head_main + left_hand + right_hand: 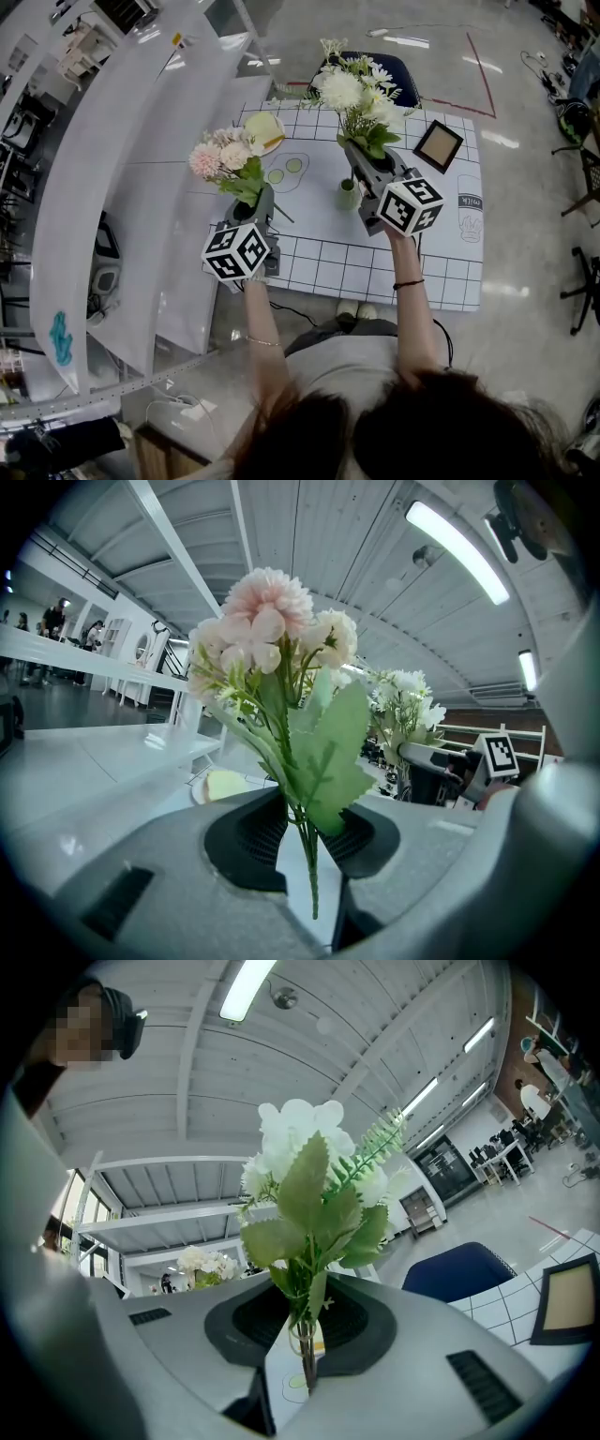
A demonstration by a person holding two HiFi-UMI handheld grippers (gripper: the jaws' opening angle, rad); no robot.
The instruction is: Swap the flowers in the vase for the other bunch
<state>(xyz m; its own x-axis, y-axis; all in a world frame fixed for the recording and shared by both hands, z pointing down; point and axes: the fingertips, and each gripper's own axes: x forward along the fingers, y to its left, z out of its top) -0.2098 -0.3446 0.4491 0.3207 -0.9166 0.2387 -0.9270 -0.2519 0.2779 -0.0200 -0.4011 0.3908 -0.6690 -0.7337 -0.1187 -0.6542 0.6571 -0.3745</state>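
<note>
Left gripper (258,199), jaws clamped on stems of pink flower bunch (225,159), upright over left edge of gridded tablecloth (441,258); right gripper (359,153), jaws clamped on stems of white flower bunch (356,94), upright; small green vase (348,195) standing just beside it; beyond, plate (265,131), picture frame (438,145), blue chair (394,73)

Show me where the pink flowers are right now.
In the head view the pink flowers stand clamped in the left gripper, over the left edge of the table, near the round plate; the white bunch is at their right.
</note>
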